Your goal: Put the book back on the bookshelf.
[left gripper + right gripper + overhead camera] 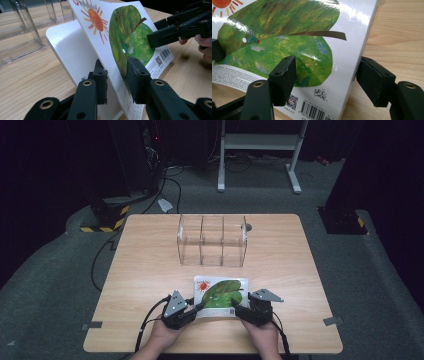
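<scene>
A clear acrylic three-compartment organiser point(212, 240) stands just beyond the glossy white picture book with a green leaf and orange sun on its cover point(220, 292), mid-table. The book lies at the near edge of the light wooden table point(145, 270) — its cover lifted, pinched between the left gripper point(115, 77) jaws. The right gripper point(325, 75) straddles the book's spine corner, jaws spread, not pressing. Grey carpet, cables and a white metal stand point(260, 150) sit behind in a dark room.
</scene>
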`<state>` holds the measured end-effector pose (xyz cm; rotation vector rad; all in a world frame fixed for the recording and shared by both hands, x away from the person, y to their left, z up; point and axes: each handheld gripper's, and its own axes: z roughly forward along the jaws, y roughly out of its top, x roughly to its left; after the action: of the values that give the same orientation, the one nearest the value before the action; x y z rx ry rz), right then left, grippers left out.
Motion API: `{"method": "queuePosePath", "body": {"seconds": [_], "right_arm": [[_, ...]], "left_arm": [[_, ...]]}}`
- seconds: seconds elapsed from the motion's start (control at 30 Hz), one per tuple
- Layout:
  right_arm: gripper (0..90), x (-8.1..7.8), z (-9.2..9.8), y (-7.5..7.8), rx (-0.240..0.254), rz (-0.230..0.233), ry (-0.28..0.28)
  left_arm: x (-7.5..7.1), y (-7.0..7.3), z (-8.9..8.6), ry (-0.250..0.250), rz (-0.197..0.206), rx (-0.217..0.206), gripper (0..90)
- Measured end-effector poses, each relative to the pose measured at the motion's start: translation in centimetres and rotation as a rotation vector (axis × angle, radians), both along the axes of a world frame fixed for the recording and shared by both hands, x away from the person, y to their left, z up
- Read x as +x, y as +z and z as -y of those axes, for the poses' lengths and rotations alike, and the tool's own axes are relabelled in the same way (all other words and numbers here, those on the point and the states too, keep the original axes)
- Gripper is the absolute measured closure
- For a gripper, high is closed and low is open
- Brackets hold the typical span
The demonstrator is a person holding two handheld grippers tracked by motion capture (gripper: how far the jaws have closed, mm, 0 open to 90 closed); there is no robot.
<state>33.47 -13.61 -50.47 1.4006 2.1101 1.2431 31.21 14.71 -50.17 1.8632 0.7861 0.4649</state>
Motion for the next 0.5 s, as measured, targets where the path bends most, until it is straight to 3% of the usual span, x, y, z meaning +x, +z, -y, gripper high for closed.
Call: {"method": "queuePosePath", "body": {"seconds": [0.5], "right_arm": [[36.5, -0.51, 0.18, 0.48, 0.014, 0.055, -0.008]], "left_arm": [[0.22, 0.01, -0.25, 0.008, 0.007, 0.030, 70.2]]}}
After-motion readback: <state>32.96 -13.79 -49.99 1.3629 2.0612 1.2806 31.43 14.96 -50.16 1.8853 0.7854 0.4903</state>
